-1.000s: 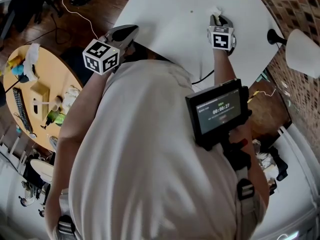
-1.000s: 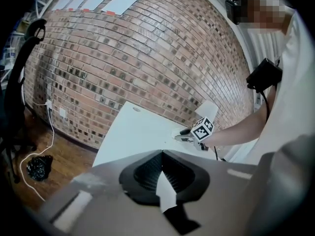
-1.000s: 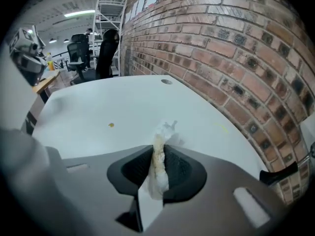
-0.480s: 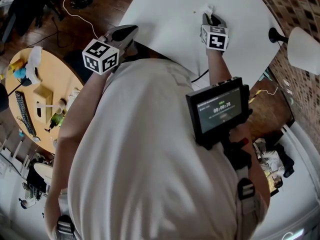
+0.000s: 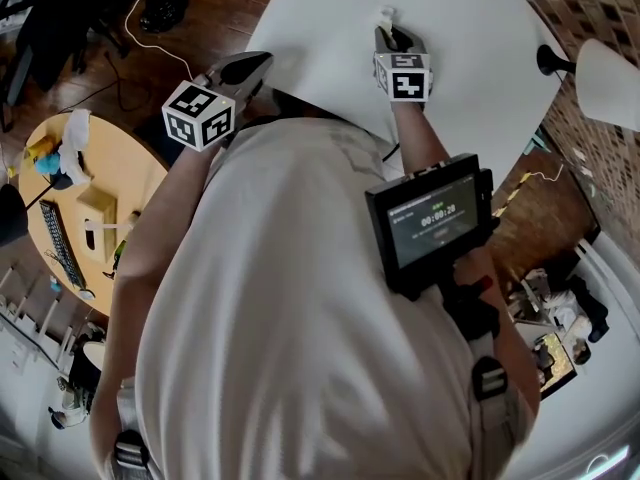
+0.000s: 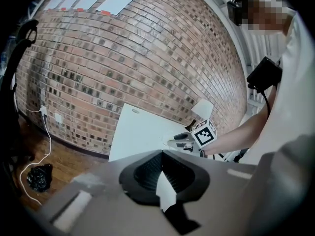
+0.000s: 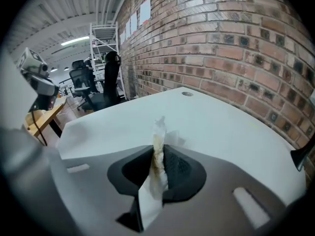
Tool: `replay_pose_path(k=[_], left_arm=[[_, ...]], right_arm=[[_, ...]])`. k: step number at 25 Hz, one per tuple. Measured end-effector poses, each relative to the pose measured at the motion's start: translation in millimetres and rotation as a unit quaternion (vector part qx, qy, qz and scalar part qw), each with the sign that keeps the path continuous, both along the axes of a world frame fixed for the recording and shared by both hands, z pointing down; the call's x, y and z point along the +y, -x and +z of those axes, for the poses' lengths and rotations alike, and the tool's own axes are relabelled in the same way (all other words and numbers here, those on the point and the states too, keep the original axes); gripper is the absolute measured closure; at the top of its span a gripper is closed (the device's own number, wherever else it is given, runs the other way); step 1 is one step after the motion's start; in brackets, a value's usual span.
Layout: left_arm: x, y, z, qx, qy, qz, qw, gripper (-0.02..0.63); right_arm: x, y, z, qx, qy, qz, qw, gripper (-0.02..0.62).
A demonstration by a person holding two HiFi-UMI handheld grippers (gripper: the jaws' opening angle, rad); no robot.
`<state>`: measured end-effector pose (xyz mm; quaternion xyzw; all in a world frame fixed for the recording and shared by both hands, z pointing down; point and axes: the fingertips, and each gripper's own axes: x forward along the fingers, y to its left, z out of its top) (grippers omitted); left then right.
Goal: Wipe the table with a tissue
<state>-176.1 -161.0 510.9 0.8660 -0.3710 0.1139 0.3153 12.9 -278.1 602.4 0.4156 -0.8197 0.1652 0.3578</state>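
Your R gripper [image 5: 387, 34] pinches a stained tissue [image 7: 158, 154] against the white table [image 5: 320, 18], mid-top. L gripper [image 5: 258, 64] jaws are pressed together, empty, by the table's left edge.

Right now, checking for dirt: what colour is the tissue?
Tissue: white, stained yellowish-brown; right gripper view.

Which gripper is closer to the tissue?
Right. The right gripper is shut on the tissue over the white table. The left gripper hangs shut beside the table's edge, apart from the tissue, on its left.
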Motion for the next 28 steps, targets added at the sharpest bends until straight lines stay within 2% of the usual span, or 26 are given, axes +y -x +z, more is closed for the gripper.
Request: replay_pose_path(k=[8,10,12,13,15,16,18,20,23,25,28], left_arm=[[-1,-8,-4,0.004,-0.008,0.019,0.9998,0.601],[-1,-6,-5,0.006,-0.009,0.018,0.9998,0.601],[-3,-4,-6,0.007,-0.011,0.016,0.9998,0.601],[-4,-3,-7,0.008,-0.013,0.014,0.9998,0.601],[-7,-2,-8,0.010,-0.015,0.012,0.9998,0.601],[-8,-2,-8,0.011,-0.014,0.011,0.9998,0.601],[-7,-3,-7,0.011,-0.013,0.013,0.9998,0.601],[-5,-5,-6,0.008,-0.011,0.016,0.9998,0.600],[1,-9,-7,0.003,-0.009,0.021,0.9997,0.601],[5,-4,-7,-0.001,-0.007,0.016,0.9998,0.601],[14,10,-4,-0.007,-0.004,0.003,1.0000,0.601]], right_arm=[[39,42,-1,-0.029,0.005,-0.091,0.995,0.534],[54,54,-1,-0.055,0.033,-0.132,0.989,0.534],[68,64,-5,-0.114,0.077,-0.162,0.977,0.534],[68,65,-12,-0.157,0.092,-0.155,0.971,0.534],[55,50,-27,-0.240,0.092,-0.085,0.963,0.534],[44,35,-32,-0.267,0.084,-0.037,0.959,0.534],[22,0,-32,-0.287,0.071,0.048,0.954,0.534],[5,-37,-26,-0.270,0.056,0.108,0.955,0.532],[-19,-83,-20,-0.222,0.033,0.164,0.961,0.532],[-31,-93,-12,-0.180,0.030,0.174,0.968,0.532],[-35,-85,0,-0.104,0.025,0.175,0.979,0.535]])
